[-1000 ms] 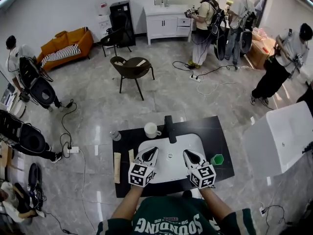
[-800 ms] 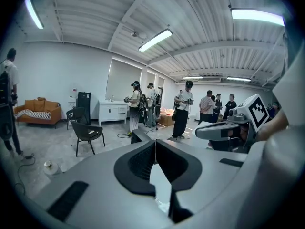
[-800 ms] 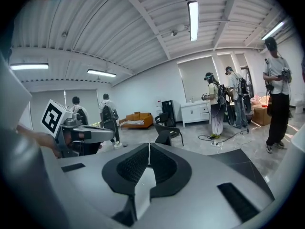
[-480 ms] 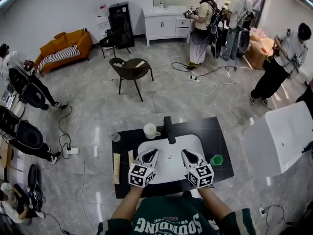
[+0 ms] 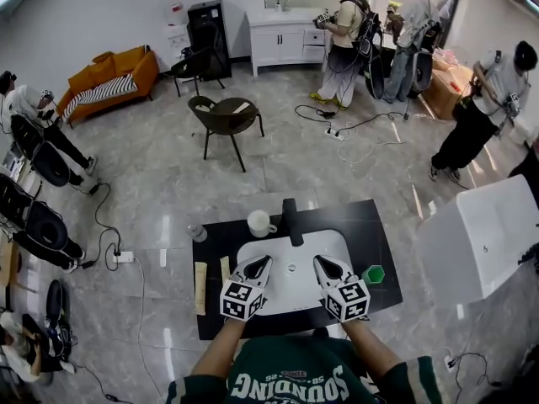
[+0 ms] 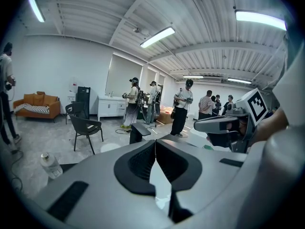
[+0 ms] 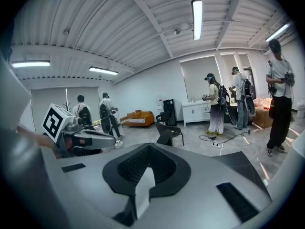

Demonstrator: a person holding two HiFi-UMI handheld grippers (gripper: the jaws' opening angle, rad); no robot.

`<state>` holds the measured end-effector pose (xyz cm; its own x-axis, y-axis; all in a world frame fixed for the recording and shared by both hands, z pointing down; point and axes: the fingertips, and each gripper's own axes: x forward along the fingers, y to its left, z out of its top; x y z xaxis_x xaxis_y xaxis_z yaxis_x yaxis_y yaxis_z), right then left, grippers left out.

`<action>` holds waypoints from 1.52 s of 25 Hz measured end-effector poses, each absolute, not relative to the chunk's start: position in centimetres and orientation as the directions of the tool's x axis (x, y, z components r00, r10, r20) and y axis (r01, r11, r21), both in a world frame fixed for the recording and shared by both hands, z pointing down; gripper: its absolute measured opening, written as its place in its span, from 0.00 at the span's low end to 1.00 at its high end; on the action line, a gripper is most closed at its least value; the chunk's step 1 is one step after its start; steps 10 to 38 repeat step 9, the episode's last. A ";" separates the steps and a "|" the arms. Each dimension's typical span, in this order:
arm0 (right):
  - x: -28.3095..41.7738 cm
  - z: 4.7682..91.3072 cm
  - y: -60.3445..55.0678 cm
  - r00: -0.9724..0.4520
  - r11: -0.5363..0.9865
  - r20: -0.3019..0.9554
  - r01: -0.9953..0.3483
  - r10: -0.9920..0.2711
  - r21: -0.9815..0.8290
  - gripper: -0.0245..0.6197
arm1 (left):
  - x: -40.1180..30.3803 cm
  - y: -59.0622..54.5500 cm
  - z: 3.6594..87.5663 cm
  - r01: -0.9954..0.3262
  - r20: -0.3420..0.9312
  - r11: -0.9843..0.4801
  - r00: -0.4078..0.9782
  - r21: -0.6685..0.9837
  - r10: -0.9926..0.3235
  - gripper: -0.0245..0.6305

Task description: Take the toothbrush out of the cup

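both grippers hover side by side over the near half of the white sink [image 5: 290,247], pointing away from the person and a little downward. the left gripper [image 5: 262,263] has its jaws pressed together with nothing between them. the right gripper [image 5: 321,263] is the same, jaws meeting at the tips and empty. the cup [image 5: 259,223], white with a handle on its right, stands upright on the black counter [image 5: 375,225] behind the sink's far left corner, just left of the black faucet [image 5: 291,221] and well apart from both grippers. whether a toothbrush is in it cannot be told from above. left of the sink lie two tan strips [image 5: 201,286], a long one at the counter's left edge and a shorter one just beside the sink. a small bottle [image 5: 198,232] is at the counter's far left corner. a green piece [image 5: 374,273] sits right of the sink, near the right gripper. beyond the counter a dark chair [image 5: 225,116] stands on the grey floor, and several people stand around the room.
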<state>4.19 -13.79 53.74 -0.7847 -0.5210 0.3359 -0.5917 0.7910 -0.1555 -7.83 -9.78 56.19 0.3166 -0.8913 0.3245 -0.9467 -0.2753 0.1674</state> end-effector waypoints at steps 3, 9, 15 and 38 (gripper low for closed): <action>3.9 54.0 -13.8 -0.786 0.793 0.339 -0.589 -0.518 -0.156 0.10 | -7.9 -9.8 56.8 -0.944 0.333 -0.279 0.324 0.176 -0.885 0.06; 3.4 54.3 -14.0 -0.792 0.798 0.335 -0.581 -0.510 -0.160 0.10 | -8.4 -9.9 57.4 -0.942 0.341 -0.283 0.329 0.179 -0.881 0.06; 3.4 54.3 -14.0 -0.792 0.798 0.335 -0.581 -0.510 -0.160 0.10 | -8.4 -9.9 57.4 -0.942 0.341 -0.283 0.329 0.179 -0.881 0.06; 3.4 54.3 -14.0 -0.792 0.798 0.335 -0.581 -0.510 -0.160 0.10 | -8.4 -9.9 57.4 -0.942 0.341 -0.283 0.329 0.179 -0.881 0.06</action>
